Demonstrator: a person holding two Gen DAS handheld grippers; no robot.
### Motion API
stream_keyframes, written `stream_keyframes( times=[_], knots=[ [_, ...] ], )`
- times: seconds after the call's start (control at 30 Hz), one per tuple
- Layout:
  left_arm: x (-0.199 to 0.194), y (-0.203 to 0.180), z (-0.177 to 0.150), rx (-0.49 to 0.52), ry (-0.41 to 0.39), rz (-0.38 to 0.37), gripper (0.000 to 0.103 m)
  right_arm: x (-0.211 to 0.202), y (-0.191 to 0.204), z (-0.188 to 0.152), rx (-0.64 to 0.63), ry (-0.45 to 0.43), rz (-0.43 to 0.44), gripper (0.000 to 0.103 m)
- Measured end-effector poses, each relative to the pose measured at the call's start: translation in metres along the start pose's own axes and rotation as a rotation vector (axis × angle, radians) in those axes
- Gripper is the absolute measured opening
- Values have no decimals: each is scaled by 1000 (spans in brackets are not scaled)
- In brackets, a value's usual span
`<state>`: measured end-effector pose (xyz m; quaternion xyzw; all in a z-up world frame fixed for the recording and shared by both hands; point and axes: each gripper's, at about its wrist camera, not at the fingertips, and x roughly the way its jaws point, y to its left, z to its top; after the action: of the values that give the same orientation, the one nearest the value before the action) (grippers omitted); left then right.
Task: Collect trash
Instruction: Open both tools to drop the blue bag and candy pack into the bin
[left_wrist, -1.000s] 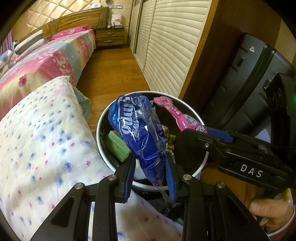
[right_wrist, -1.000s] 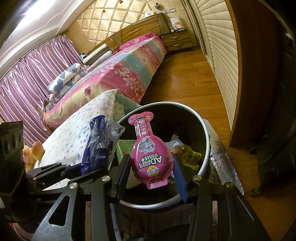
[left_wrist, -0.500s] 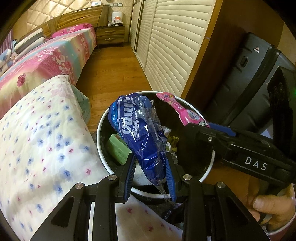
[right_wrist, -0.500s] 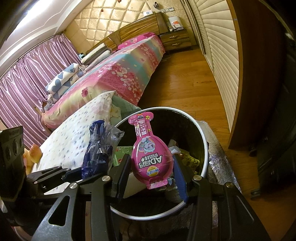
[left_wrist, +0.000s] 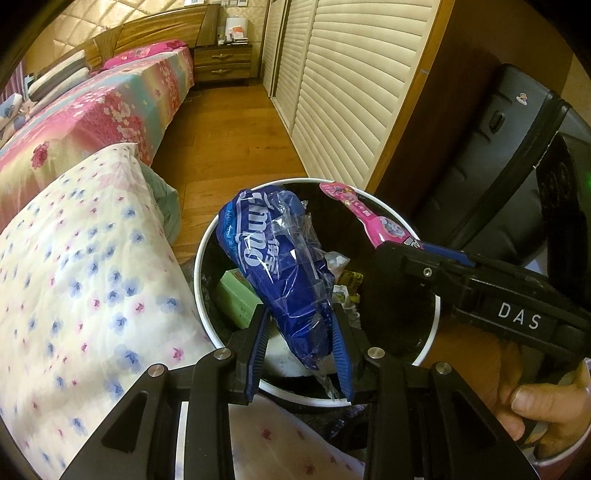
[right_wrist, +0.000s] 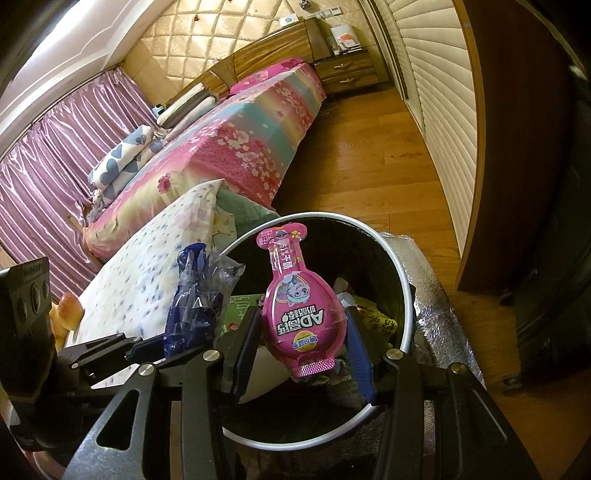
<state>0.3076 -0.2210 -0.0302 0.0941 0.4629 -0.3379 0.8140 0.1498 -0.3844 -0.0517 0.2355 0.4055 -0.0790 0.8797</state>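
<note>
My left gripper (left_wrist: 300, 345) is shut on a crumpled blue plastic wrapper (left_wrist: 275, 258) and holds it over the round black trash bin with a white rim (left_wrist: 201, 254). My right gripper (right_wrist: 302, 341) is shut on a pink bottle-shaped package (right_wrist: 301, 310) and holds it over the same bin (right_wrist: 400, 280). The pink package also shows in the left wrist view (left_wrist: 364, 218), and the blue wrapper in the right wrist view (right_wrist: 192, 299). Inside the bin lie a green box (left_wrist: 236, 301), a yellow wrapper (right_wrist: 380, 321) and some white paper.
A flowered white pillow (left_wrist: 74, 280) lies left of the bin. A bed with a pink floral cover (right_wrist: 236, 147) stands behind it. A black suitcase (left_wrist: 491, 173) and louvered wardrobe doors (left_wrist: 343, 81) are on the right. Wooden floor (right_wrist: 373, 173) runs between.
Both grippers have drifted slightly further over the bin while keeping their hold. The jaws and the held items look the same.
</note>
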Motion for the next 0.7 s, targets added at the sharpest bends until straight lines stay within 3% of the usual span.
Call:
stream_keyframes(
  times=[0.13,0.4,0.53,0.7],
  knots=[
    [-1,0,2,4,1,8,35,1,-1,2,6,5,4,49],
    [-17,3,-10,-12,-42,32,53,-5,-9,3,69,-8,23,55],
    [-43,9,-31,-59,-107,56,54,-17,-4,-2,76,-32,34,56],
    [-85,19,-72,-155,-203,71,56,-38,15,-15,58,-80,60,67]
  ],
)
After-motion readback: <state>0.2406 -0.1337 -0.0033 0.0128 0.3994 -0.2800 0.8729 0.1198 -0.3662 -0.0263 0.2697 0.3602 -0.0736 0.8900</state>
